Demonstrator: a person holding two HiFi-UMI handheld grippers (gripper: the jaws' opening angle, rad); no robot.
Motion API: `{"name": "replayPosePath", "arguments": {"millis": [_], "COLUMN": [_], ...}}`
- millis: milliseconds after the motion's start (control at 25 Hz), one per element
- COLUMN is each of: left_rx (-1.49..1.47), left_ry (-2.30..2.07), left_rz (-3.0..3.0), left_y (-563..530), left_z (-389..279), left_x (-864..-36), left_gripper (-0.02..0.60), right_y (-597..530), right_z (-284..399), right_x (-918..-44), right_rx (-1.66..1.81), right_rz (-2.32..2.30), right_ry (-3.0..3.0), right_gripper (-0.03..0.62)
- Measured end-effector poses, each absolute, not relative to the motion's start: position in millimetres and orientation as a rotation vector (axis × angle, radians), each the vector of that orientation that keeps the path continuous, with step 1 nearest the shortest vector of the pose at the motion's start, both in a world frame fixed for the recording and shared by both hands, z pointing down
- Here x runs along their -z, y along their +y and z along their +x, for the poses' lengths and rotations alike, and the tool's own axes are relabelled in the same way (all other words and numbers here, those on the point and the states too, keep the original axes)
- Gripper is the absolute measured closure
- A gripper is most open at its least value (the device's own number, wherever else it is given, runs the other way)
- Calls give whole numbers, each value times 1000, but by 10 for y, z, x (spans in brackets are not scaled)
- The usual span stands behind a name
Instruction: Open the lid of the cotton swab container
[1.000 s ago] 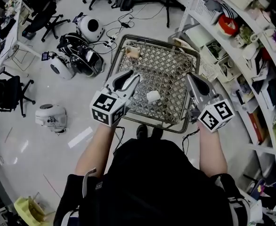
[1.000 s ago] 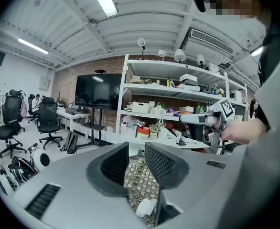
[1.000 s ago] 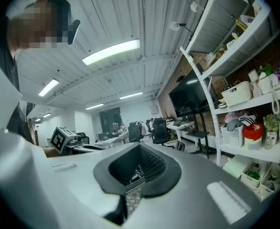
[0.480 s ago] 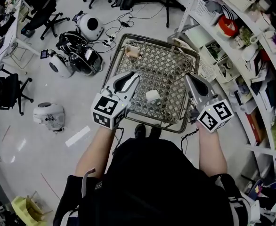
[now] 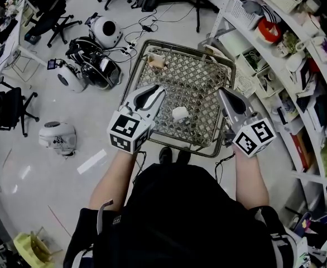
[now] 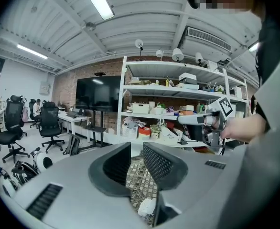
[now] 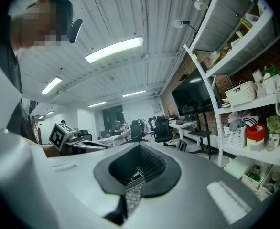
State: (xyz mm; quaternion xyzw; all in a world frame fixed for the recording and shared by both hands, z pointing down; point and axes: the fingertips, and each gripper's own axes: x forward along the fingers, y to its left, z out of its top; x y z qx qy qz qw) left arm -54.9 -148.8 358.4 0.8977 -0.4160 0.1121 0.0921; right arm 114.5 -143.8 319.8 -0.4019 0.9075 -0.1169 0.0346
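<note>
While we hold both above mesh table (image 5: 203,76), left gripper (image 5: 160,92) jaws partly apart, just been closing, nothing between; right gripper (image 5: 222,92) closed, empty; cotton swab container (image 5: 180,114) on mesh between grippers.

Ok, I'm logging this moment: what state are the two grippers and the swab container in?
Left gripper: open, jaws have just been closing, nothing between them.
Right gripper: shut, empty.
Container: on the cart mesh, not held; lid too small to judge.
</note>
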Motion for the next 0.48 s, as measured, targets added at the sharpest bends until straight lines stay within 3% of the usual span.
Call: {"name": "replayPosePath", "arguments": {"millis": [480], "left_rx": [-335], "left_ry": [-1254], "left_rz": [2656], "left_y": [-1488], "left_z": [-452], "left_x": [-3604], "left_gripper": [509], "right_y": [-1483], "right_z": [1107], "right_x": [-3256], "right_rx": [367], "right_rz": [-1222], "right_ry": [2805], "right_gripper": [586]}}
